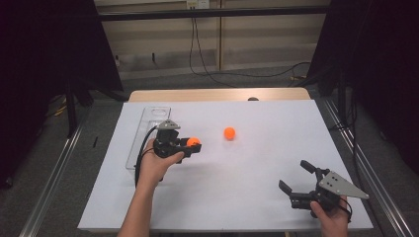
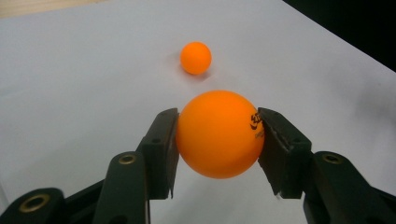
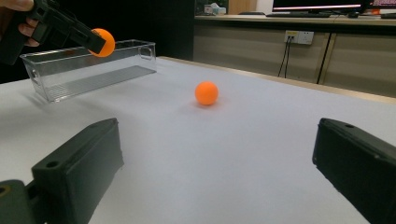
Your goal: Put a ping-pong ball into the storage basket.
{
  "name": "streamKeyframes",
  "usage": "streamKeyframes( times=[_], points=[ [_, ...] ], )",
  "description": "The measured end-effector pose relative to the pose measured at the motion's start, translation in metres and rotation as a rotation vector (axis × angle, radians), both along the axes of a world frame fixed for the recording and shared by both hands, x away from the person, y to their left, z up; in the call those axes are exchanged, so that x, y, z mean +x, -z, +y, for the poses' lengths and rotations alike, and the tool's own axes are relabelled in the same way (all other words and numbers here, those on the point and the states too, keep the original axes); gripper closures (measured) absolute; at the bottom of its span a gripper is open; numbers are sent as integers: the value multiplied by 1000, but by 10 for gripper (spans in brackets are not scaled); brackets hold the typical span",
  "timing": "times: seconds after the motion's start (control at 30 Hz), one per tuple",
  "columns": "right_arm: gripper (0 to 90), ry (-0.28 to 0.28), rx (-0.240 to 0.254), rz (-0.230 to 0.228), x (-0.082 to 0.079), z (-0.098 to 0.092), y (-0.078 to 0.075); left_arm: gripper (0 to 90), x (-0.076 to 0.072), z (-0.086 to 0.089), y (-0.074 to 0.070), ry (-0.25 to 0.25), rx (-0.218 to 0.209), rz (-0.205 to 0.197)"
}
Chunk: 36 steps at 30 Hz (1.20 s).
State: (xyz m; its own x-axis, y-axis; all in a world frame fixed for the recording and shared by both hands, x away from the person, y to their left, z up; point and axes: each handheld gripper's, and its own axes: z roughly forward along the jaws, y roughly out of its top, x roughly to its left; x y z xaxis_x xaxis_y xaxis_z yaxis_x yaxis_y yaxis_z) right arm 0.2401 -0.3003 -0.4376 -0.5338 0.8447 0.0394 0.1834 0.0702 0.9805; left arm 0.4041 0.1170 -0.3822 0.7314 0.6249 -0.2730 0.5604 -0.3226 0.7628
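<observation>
My left gripper [image 1: 193, 144] is shut on an orange ball [image 2: 219, 133] with black print, held a little above the white table. Both pads press on its sides. From the right gripper view the held ball [image 3: 103, 42] hangs in front of the clear bin [image 3: 88, 70]. A second orange ball [image 1: 229, 133] lies loose on the table to the right of the held one, also seen as the far ball [image 2: 195, 57] and the middle ball [image 3: 206, 93]. My right gripper [image 1: 294, 177] stands open near the front right corner, with nothing between its jaws.
A long clear plastic bin [image 1: 148, 133] lies along the table's left side, just behind my left hand. The white table sheet [image 1: 257, 163] ends at a wooden strip at the back. Cables and dark curtains lie beyond.
</observation>
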Motion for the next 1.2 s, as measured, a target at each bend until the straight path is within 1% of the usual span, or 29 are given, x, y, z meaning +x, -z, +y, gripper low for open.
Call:
streamKeyframes(
  times=[0.1, 0.23, 0.33, 0.5, 0.53, 0.83, 1.2],
  points=[
    [10, 0, 0, 0, 0, 0, 0, 508, 0, 1, -1, -6, -4, 0],
    [10, -1, 0, 0, 0, 0, 0, 508, 0, 4, -2, -8, 2, -4],
    [10, 0, 0, -1, 0, 0, 0, 508, 1, 6, -2, -16, -4, -5],
    [10, 0, 0, 0, 0, 0, 0, 508, 2, 10, -2, -24, 1, -8],
    [10, 0, 0, 0, 0, 0, 0, 508, 2, 10, -2, -26, -4, -7],
    [10, 2, 2, 0, 0, 0, 0, 508, 3, 14, -2, -37, 7, -12],
    [10, 2, 2, 2, 0, 0, 0, 507, 4, 22, -5, -65, 6, -22]
  ],
)
